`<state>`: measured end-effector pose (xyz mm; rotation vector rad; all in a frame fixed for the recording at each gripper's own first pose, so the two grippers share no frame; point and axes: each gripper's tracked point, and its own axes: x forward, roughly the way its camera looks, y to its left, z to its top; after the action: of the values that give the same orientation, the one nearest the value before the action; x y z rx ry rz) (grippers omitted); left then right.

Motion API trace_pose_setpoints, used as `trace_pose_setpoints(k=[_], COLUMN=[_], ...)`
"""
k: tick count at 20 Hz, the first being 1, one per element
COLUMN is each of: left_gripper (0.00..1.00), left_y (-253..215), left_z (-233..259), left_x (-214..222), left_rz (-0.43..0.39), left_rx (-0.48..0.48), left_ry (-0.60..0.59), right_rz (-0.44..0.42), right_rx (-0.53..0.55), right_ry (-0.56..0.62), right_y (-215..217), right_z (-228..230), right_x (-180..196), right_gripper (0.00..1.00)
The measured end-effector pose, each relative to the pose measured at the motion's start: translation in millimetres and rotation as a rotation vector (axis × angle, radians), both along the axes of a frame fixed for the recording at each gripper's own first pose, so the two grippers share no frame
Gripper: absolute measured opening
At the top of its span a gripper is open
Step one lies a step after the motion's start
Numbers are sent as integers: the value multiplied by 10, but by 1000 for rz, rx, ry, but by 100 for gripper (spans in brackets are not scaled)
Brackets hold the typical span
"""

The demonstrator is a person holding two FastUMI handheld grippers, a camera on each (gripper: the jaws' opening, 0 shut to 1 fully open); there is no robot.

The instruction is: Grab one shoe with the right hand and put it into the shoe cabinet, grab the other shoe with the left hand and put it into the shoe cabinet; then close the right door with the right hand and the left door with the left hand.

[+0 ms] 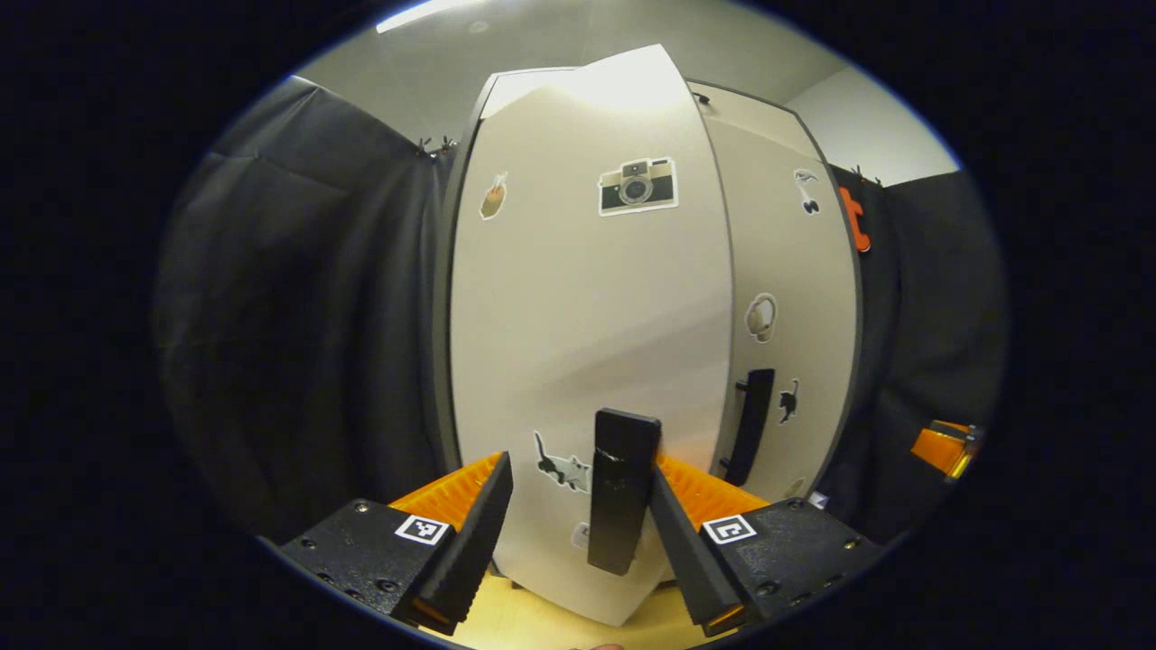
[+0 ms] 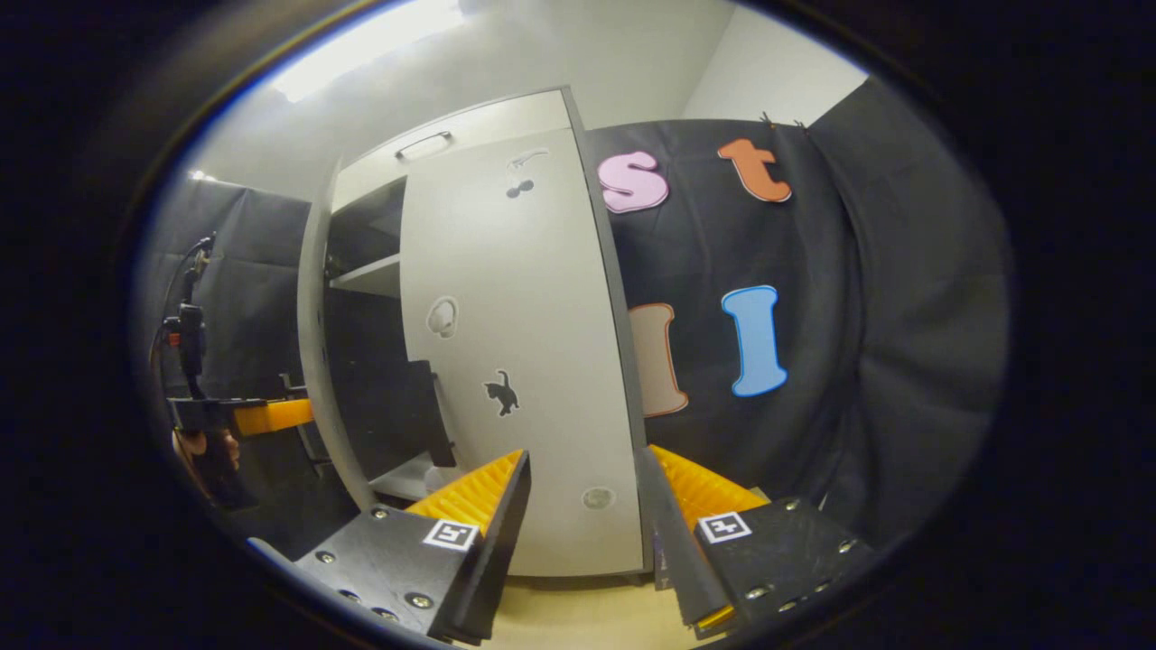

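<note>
The white shoe cabinet's left door (image 1: 587,298) stands right in front of my left gripper (image 1: 582,465). That gripper is open, and the door's black handle (image 1: 621,492) sits between its fingers, close against the right one. The right door (image 2: 515,361) looks shut flat, with its own handle (image 1: 750,424) free. My right gripper (image 2: 584,456) is open and holds nothing, close to the lower part of the right door. In the right gripper view the left door (image 2: 316,361) is ajar, and a shelf (image 2: 366,275) shows in the dark gap. I cannot make out shoes inside.
Black cloth walls close in on both sides of the cabinet. A light wooden floor (image 1: 542,623) runs under the doors. A hand holds the left gripper (image 2: 244,415) at the left door. The right gripper (image 1: 944,447) shows at the far right edge.
</note>
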<state>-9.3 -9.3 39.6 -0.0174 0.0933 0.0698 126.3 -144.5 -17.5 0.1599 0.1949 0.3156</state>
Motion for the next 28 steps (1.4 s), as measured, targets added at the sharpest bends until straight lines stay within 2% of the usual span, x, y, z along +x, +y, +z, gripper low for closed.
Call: trace_pose_setpoints(k=[2, 4, 7, 28], left_gripper=[85, 90, 90, 91], left_y=[-36, -41, -62, -125], left_z=[-49, -89, -87, -73], left_x=[-5, 12, -1, -10], left_rz=[-16, -24, -39, -96], left_rx=[-19, -15, -17, 2], left_ry=[-2, 8, -9, -19], right_rz=[-5, -7, -20, -186], right_rx=[3, 5, 0, 7], right_ry=[0, 0, 5, 23], right_y=[-35, -65, -156, -796], right_z=[-4, -6, -20, -53], right_x=[-10, -14, -33, -83], right_gripper=[74, 74, 73, 73])
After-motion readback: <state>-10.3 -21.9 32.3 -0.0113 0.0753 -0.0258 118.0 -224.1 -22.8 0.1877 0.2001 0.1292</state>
